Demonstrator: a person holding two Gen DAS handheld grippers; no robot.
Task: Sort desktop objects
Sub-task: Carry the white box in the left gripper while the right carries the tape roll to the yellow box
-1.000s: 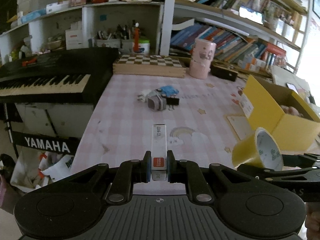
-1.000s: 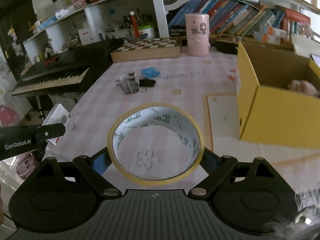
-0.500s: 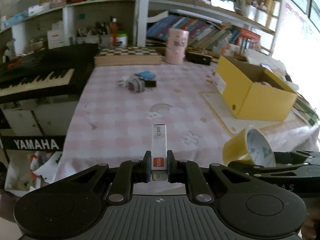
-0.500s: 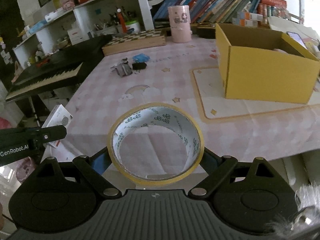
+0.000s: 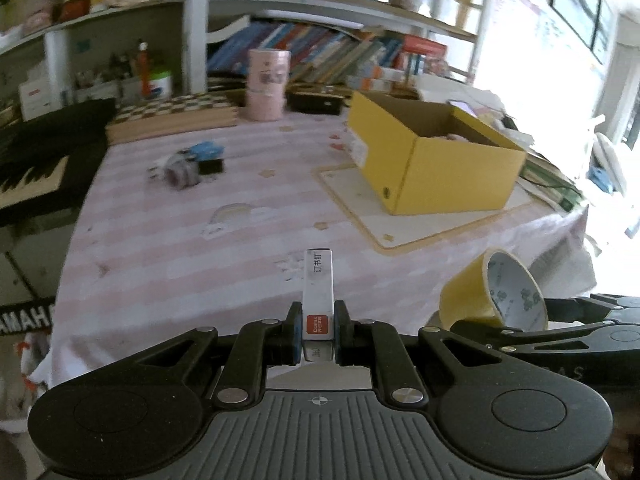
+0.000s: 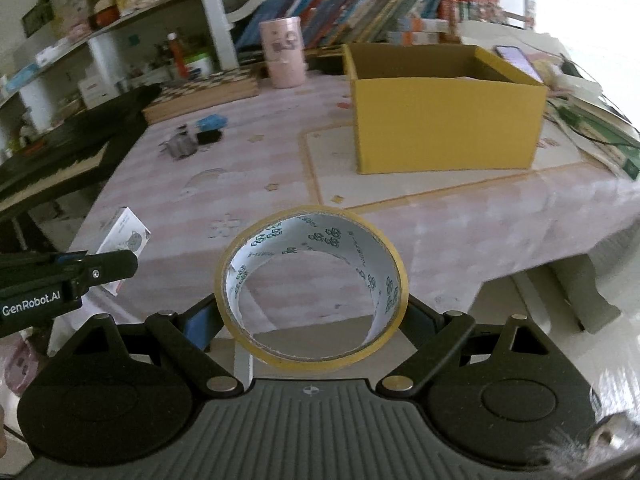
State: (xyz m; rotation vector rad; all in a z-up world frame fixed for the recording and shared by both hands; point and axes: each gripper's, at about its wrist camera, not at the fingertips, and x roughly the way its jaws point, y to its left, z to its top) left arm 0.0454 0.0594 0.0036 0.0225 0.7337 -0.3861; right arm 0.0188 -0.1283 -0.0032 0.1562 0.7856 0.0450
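My left gripper (image 5: pixel 317 334) is shut on a slim white staple box (image 5: pixel 318 292) with a red label, held above the near edge of the pink checked table (image 5: pixel 192 248). My right gripper (image 6: pixel 312 320) is shut on a wide yellow tape roll (image 6: pixel 312 288), its hollow facing me; the same tape roll (image 5: pixel 492 292) shows at the lower right of the left wrist view. The staple box (image 6: pixel 124 240) and left gripper arm appear at the left of the right wrist view. An open yellow cardboard box (image 6: pixel 444 112) stands on a mat at the table's right.
A small heap of a grey item, a black clip and a blue piece (image 5: pixel 192 162) lies mid-table. Behind are a chessboard box (image 5: pixel 172 116), a pink canister (image 5: pixel 266 84) and bookshelves. A black keyboard (image 5: pixel 36 160) lines the left edge. The table's right edge drops off (image 6: pixel 580 240).
Both grippers have swung rightward while keeping their loads. The yellow box has come from the right edge toward the middle of both views; the keyboard has slid out to the left.
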